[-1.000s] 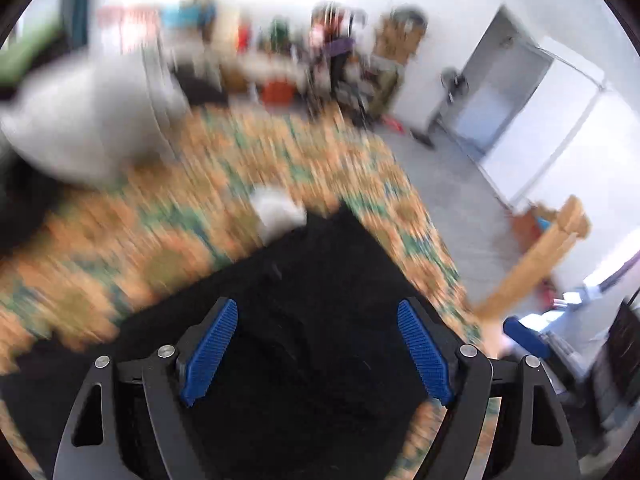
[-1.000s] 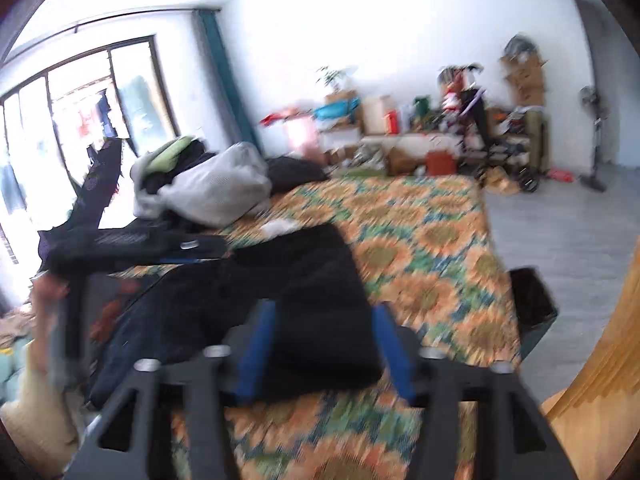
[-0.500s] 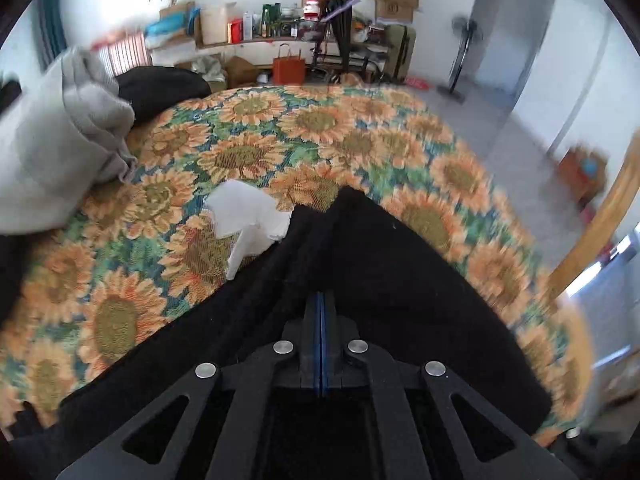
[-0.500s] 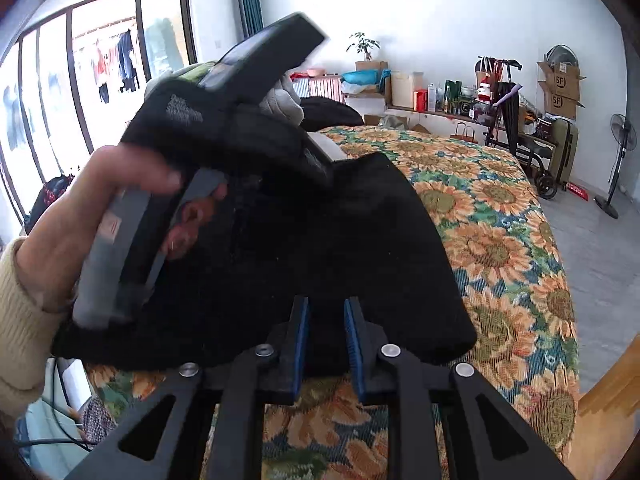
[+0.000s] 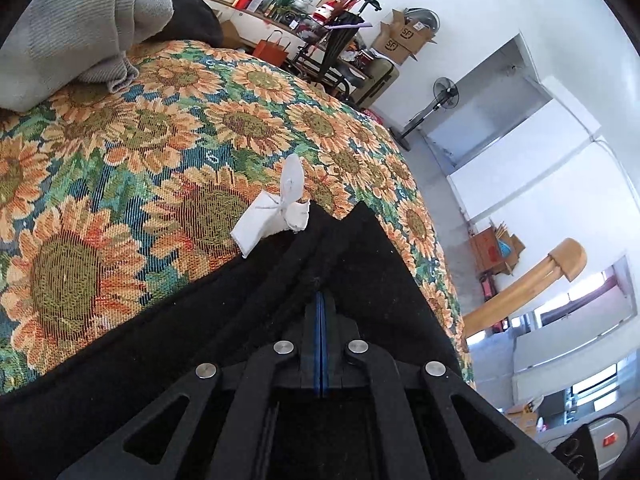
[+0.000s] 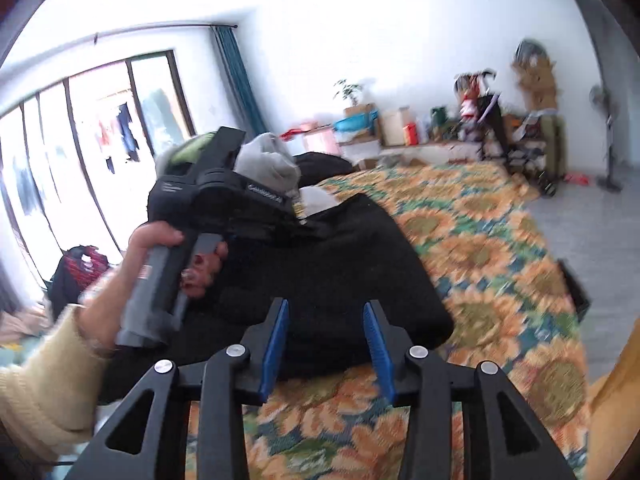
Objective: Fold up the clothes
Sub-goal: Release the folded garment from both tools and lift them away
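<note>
Black garment (image 5: 248, 344) lies flat on the sunflower bedspread (image 5: 132, 152), near the bed's side edge, already doubled into a thick slab, so the fold looks partly done. Left gripper (image 5: 321, 300) is clenched tight, blue pads meeting with a raised ridge of the black cloth running up into the tips; I judge it has pinched a fold of the fabric, though how much cloth is caught cannot be told. Probable reason for the hold: one point is kept fast so the cloth can be lifted or drawn over. From the right wrist view the person's left hand (image 6: 168, 264) grips that tool's handle over the far left part of the garment. Right gripper (image 6: 326, 344) hovers at the near edge of the garment, jaws opening, the cloth's near edge between the blue pads but not pressed; looks like it is lining up for a second hold on that edge. A white tag or scrap of cloth (image 5: 276, 212) pokes out at the garment's far corner. Grey sweater (image 5: 76, 28) is heaped well apart at the head of the bed. Open room: a broad bare stretch of bedspread beyond and to the right of the garment; floor drops off close on the right, so any swing that way has little margin.
</note>
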`<state>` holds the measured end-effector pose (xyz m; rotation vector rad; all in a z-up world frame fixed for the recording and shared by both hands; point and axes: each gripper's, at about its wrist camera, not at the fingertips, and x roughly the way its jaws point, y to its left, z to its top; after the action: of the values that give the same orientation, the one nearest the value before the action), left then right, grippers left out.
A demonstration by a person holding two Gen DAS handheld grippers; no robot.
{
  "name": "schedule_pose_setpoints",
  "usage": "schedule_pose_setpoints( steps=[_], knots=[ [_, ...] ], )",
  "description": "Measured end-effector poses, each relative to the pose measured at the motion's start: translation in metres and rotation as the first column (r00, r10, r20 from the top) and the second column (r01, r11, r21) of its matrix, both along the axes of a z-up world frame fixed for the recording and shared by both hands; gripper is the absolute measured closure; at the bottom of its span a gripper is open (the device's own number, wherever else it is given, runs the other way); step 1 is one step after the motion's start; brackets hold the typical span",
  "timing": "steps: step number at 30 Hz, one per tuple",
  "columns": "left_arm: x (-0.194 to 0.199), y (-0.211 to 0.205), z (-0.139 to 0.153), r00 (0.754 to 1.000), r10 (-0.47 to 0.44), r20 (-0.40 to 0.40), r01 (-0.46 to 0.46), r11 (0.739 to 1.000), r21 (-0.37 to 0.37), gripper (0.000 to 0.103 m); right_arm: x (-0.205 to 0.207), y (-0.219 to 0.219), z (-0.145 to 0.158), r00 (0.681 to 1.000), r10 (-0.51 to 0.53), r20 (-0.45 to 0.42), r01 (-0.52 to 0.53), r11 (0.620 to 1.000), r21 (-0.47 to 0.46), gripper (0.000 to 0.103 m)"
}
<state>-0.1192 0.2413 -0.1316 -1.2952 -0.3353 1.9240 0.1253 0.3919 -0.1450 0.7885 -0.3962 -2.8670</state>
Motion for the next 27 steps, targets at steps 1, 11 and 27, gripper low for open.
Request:
schedule_pose_setpoints(
  steps=[1,11,27],
  knots=[
    [-0.001,0.0,-0.005,1.0,0.0,0.009,0.0,1.0,0.01,0.102,-0.004,0.003,0.002,1.0,0.007,0.028,-0.007,1.0,-0.006,0.063],
    [-0.021,0.009,-0.023,0.999,-0.006,0.047,0.004,0.998,0.057,0.102,-0.061,0.034,0.004,0.977,-0.033,0.209,0.096,0.949,-0.301,0.069],
    [-0.024,0.009,-0.027,0.997,-0.009,0.071,0.003,0.996,0.085,0.102,0.006,0.052,0.035,0.971,-0.216,0.105,0.236,0.94,-0.248,0.102]
  ],
)
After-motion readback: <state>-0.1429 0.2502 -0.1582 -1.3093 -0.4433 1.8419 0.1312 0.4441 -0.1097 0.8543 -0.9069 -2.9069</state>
